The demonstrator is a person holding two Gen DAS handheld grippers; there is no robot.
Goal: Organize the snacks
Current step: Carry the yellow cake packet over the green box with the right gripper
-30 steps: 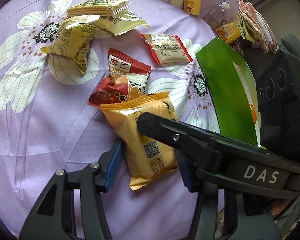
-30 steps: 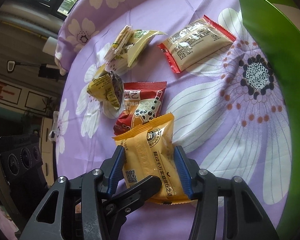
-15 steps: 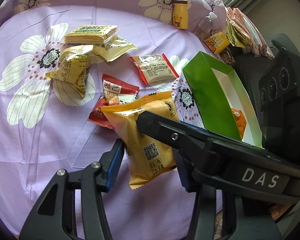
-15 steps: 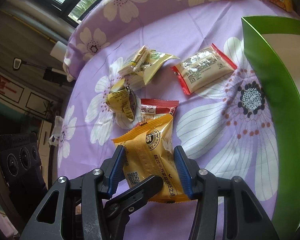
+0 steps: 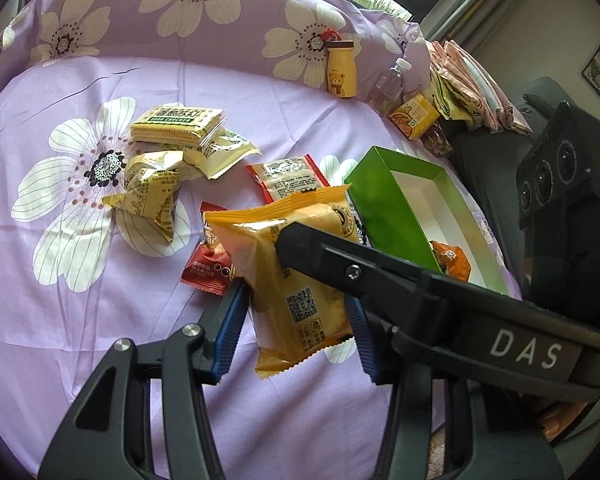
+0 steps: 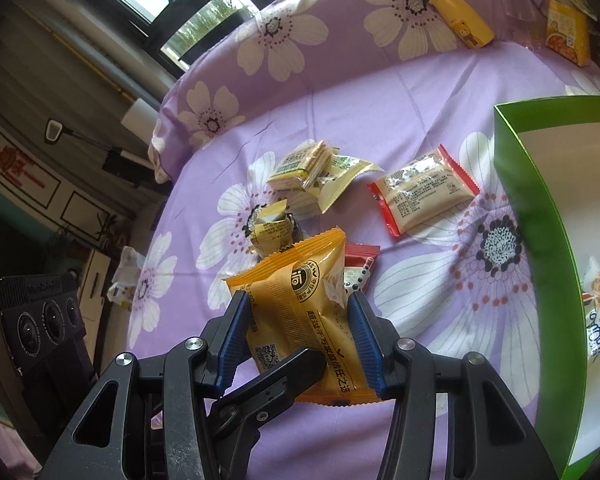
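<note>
The right gripper point(image 6: 300, 340) has its blue-padded jaws pressed on both sides of an orange snack packet point(image 6: 300, 304), which is lifted clear of the purple flowered cloth point(image 6: 380, 92). A black finger of the left gripper point(image 6: 276, 376) crosses in front of the packet's lower end. Behind the packet lie a red packet point(image 6: 360, 268), a crumpled yellow wrapper point(image 6: 272, 232), a cracker pack point(image 6: 300, 164) and a red-edged packet point(image 6: 424, 192). A green box point(image 6: 540, 208) stands at the right with snacks inside. A yellow bear bottle point(image 6: 464, 24) lies far back.
</note>
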